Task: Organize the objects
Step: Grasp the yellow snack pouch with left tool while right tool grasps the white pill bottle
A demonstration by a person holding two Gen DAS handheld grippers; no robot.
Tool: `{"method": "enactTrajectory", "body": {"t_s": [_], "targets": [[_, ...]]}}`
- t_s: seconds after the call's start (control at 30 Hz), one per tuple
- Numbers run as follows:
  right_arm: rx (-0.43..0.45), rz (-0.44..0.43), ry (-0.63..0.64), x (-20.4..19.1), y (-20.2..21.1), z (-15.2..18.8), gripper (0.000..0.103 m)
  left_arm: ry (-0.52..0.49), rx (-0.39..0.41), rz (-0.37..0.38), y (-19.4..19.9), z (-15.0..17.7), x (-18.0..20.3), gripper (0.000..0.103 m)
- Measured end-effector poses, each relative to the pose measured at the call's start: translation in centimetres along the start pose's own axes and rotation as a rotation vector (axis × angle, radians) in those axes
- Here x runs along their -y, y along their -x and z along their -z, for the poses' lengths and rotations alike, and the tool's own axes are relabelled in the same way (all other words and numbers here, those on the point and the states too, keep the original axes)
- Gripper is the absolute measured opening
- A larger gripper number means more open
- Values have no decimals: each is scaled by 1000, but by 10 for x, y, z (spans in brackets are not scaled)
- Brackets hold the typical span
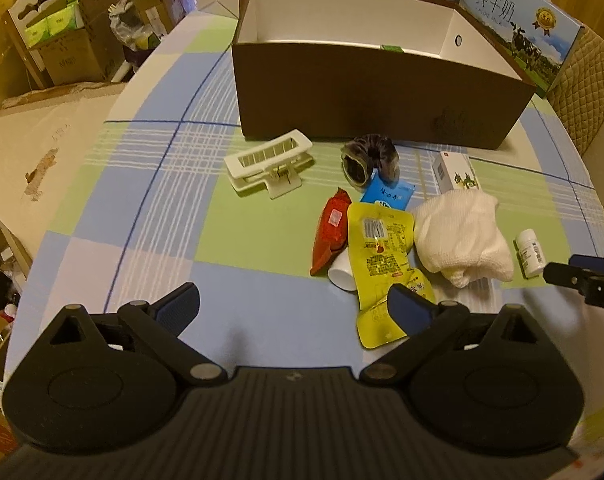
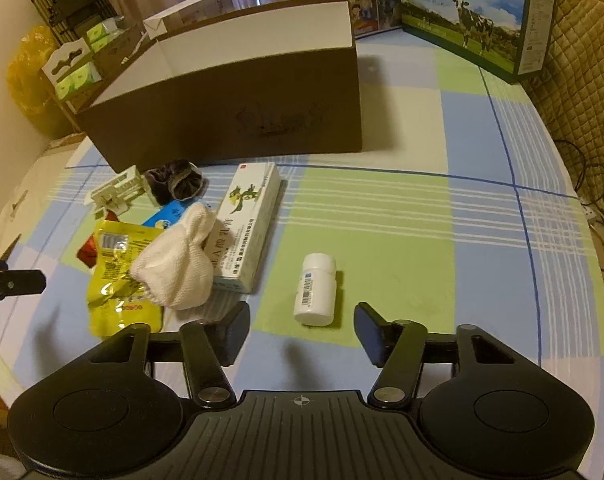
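Note:
A brown box (image 1: 361, 96) with a white inside stands open at the back of the checked tablecloth. In front of it lie a white clip (image 1: 268, 164), a dark scrunchie (image 1: 369, 156), a red packet (image 1: 331, 228), a yellow pouch (image 1: 381, 252), a white cloth (image 1: 461, 236), a medicine carton (image 2: 248, 224) and a white pill bottle (image 2: 315, 290) on its side. My left gripper (image 1: 294, 308) is open above the cloth, its right finger over the pouch's lower end. My right gripper (image 2: 302, 330) is open, and the bottle lies just ahead of the gap, untouched.
A blue sachet (image 1: 387, 194) and a small white cup (image 1: 341, 274) sit among the packets. Milk cartons (image 2: 477, 16) stand behind the box at the back right. A quilted chair (image 2: 573, 60) is at the table's right edge; shelves and cardboard boxes (image 1: 70, 40) are beyond the left edge.

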State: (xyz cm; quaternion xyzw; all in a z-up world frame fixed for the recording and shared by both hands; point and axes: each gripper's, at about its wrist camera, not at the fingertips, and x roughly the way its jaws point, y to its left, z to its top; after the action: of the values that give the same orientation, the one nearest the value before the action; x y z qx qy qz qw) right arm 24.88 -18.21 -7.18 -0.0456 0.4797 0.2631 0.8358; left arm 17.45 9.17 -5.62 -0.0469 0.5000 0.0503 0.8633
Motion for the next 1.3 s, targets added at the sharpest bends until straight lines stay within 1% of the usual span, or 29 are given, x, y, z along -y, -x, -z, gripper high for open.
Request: {"method": "enactTrajectory", "body": {"t_s": [0.1,0.23,0.33,0.47,0.53,0.57,0.6,0.87,0.9,0.93,0.97,1.0,1.03,1.07,1.13,1.27,1.3], "targets": [[3,10,-1,1,-8,-2,46,4,-11,7,-6,1,-1,97],[2,23,2,3,-19,-6,43,11,-27,17,-14,2,-2,96],[-7,31,0,5,-28,-8,41,22,-41,39,-20,3,-2,96],[-9,34,-6,7,-39,-8,40,39,-61,89,-29,4,1,96],[-18,34,0,7,-43,-7,33,45,-66,112,-33,4,3,95],[-17,35,6,7,-44,-6,26,48,-70,128,-36,4,5,95],[-11,42,15,7,-43,-5,24,51,-72,139,-38,4,6,94],[-11,53,-13,17,-36,1,24,86,-92,237,-63,3,14,84],[-10,57,-20,20,-34,3,24,96,-99,253,-67,3,14,77],[-11,61,-29,23,-31,5,24,102,-102,268,-69,3,15,66],[-10,66,-40,27,-29,7,24,108,-100,279,-69,2,15,66],[-8,71,-50,30,-27,8,24,105,-93,285,-69,2,17,61],[-6,78,-62,34,-24,10,24,100,-91,295,-70,1,18,53],[-6,83,-70,37,-22,12,24,99,-96,296,-70,0,20,50],[-3,93,-85,44,-17,15,24,99,-102,303,-71,-1,23,36],[0,110,-109,54,-10,20,24,94,-86,307,-65,-4,30,30],[1,115,-115,56,-8,22,24,90,-82,313,-62,-6,31,26]]}}
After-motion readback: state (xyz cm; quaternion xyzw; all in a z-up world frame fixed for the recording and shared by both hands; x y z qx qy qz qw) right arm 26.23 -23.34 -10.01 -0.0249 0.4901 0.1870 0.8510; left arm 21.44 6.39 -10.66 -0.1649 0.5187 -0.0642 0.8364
